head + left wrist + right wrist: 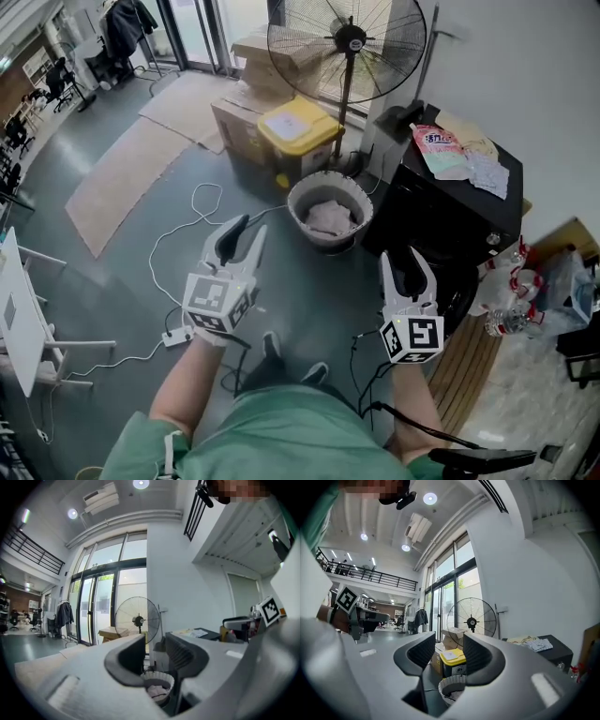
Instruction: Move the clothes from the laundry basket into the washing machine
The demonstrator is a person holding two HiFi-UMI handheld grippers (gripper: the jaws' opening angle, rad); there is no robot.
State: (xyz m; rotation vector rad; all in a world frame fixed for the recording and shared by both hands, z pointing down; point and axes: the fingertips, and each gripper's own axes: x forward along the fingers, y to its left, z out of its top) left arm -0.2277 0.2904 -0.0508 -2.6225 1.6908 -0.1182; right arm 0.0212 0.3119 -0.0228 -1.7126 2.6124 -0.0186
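While you hold both claws out over the floor, your left claw (249,226) stands narrowly parted with nothing between its jaws. One laundry basket (298,201) sits on the floor ahead, pale clothes (330,217) inside it. Your right claw (401,260) is likewise narrowly parted and empty, beside the one black washing machine (441,202).

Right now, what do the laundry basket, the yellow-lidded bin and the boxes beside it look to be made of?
The laundry basket is probably matte pale plastic, judging by its ribbed wall and flared rim, though stiff fabric is possible. The yellow-lidded bin looks like moulded plastic, smooth with a slight sheen. The boxes look like brown cardboard, dull, with folded flaps.
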